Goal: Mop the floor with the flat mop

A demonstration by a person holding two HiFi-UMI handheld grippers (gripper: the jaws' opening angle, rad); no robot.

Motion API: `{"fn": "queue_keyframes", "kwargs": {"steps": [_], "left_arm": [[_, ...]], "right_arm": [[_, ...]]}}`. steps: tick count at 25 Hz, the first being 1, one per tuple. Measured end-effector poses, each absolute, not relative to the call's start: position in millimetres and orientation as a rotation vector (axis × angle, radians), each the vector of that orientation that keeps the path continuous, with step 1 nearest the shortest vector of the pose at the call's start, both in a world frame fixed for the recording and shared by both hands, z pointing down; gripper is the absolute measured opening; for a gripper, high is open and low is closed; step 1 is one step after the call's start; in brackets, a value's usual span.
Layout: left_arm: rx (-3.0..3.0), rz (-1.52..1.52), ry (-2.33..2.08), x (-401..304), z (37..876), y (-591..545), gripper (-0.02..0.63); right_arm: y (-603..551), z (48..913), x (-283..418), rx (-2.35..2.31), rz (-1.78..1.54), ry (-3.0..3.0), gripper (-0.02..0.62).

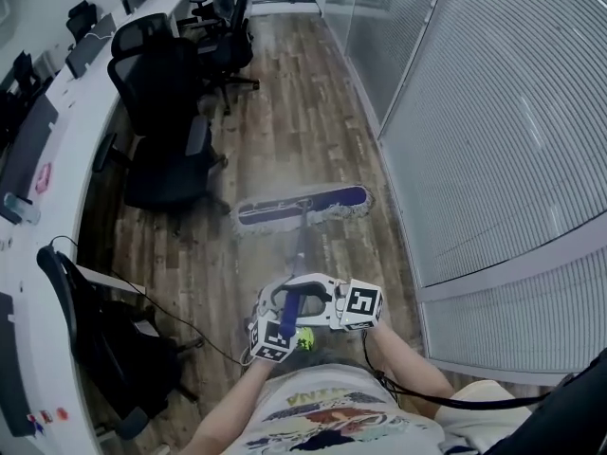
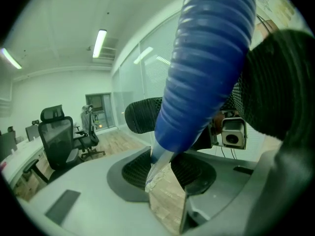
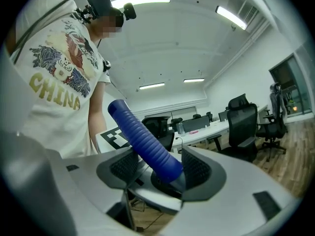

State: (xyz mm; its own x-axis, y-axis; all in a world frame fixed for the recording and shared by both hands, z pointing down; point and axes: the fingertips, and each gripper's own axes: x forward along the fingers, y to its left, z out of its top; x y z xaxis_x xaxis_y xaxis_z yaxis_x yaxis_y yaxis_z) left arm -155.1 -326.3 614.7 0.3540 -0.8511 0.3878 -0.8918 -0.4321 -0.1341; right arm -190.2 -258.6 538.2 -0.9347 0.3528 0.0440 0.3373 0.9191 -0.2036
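A: Quick, the grip. What did the left tool point(image 2: 167, 167) have?

B: The blue ribbed handle point(image 2: 206, 68) of the flat mop. Its 2 jaws stood partway closed, with the handle running up between the dark pads and pressed from both sides.

A: And the right tool point(image 3: 160, 173)?

B: Same handle, clamped firmly. Both pads sat against the ribs, and the blue end stuck up past the jaws toward the person's white printed shirt point(image 3: 54, 82).

A: So 2 tools on 1 stick. Where was the mop head point(image 1: 302, 207)?

B: Flat on the wooden floor point(image 1: 285, 112), lying crosswise, with 1 fringed end close to the foot of the glass partition point(image 1: 493, 131). The thin pole point(image 1: 300, 245) ran from the head back to the 2 tools, roughly along the partition's line.

A: Anything on the other side?

B: Black office chairs point(image 1: 161, 102), well apart from the partition, with the mop head between them and it. Farther still from the partition ran the long white worktop point(image 1: 24, 273), with dark monitors point(image 1: 28, 145) on it.
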Motion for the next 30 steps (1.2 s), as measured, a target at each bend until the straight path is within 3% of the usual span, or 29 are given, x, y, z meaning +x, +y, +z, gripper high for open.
{"fn": "queue_keyframes", "kwargs": {"steps": [16,30], "left_arm": [[2.534,0.66,-1.57,-210,615,-572,0.11],[2.599,0.666,-1.456,-313,608,-804,0.11]], "right_arm": [[-507,534,-245,-0.457,0.295,-3.067,0.259],[-743,524,-353,-0.317,0.3,-3.096,0.259]]}}
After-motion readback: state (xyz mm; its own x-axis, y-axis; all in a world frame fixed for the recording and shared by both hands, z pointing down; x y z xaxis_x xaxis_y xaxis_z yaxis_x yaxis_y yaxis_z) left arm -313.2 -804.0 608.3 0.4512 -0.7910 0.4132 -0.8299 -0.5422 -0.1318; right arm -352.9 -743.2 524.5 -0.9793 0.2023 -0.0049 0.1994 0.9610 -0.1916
